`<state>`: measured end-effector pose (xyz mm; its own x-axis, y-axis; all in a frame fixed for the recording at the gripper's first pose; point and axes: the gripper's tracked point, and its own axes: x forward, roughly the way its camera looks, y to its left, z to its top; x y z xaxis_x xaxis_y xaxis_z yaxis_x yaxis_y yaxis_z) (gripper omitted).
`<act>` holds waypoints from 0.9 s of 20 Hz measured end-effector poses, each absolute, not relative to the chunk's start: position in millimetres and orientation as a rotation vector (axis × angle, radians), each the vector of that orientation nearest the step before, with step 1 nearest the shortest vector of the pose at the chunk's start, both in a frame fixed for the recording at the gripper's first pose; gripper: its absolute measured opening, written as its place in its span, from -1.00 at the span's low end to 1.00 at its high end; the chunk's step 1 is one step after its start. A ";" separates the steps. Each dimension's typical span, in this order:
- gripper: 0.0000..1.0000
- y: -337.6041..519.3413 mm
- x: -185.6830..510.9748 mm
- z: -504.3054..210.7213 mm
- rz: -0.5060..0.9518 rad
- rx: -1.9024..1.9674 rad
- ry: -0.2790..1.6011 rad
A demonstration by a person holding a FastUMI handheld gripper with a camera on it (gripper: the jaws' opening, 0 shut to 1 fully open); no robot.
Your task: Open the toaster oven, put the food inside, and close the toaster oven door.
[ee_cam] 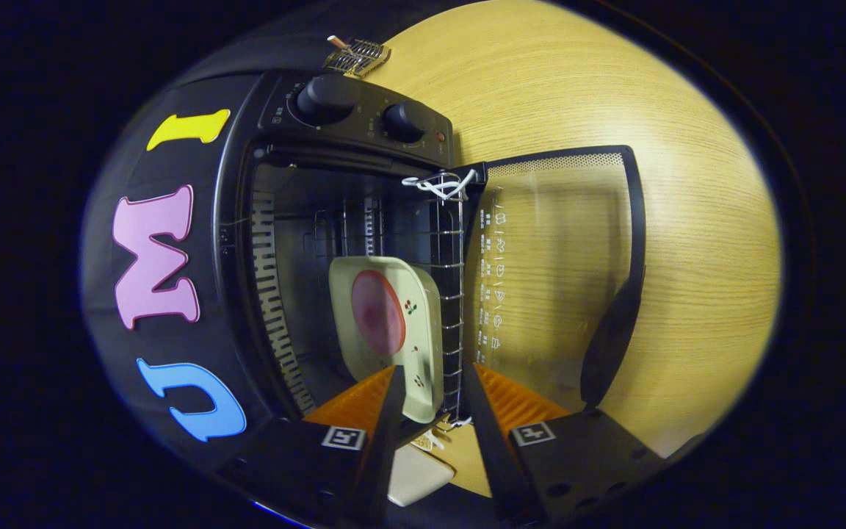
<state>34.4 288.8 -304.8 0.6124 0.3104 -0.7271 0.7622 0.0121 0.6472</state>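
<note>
So the plate (393, 323) with the round slice of food (377, 311) is sitting on the wire rack (446, 294) inside the toaster oven (247, 242), and the gripper (430, 382) fingers are spread around its near edge, not pinching it as far as I can tell. The plate looks stiff, glazed, probably slippery and chippable. The door (599, 279) hangs wide open beside the rack; I'd grab its dark handle (610, 338) to swing it shut.

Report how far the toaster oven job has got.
Done: the glass door is swung open, and the plate with the food sits on the rack inside the toaster oven. In hand: the gripper is open, fingers spread at the plate's near edge. Left: closing the door.
</note>
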 end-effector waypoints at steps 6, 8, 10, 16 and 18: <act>0.97 279.2 17.4 -268.4 -0.185 1.454 0.883; 0.97 272.3 8.0 -257.2 -0.113 1.409 0.869; 0.96 268.9 -5.3 -248.7 -0.016 1.343 0.883; 0.96 243.2 -50.7 -244.5 0.200 0.853 0.871; 0.97 235.6 -62.8 -248.8 0.250 0.610 0.854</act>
<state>-62.8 235.6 -248.8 0.6408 0.4406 -0.6287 0.0322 0.8028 0.5954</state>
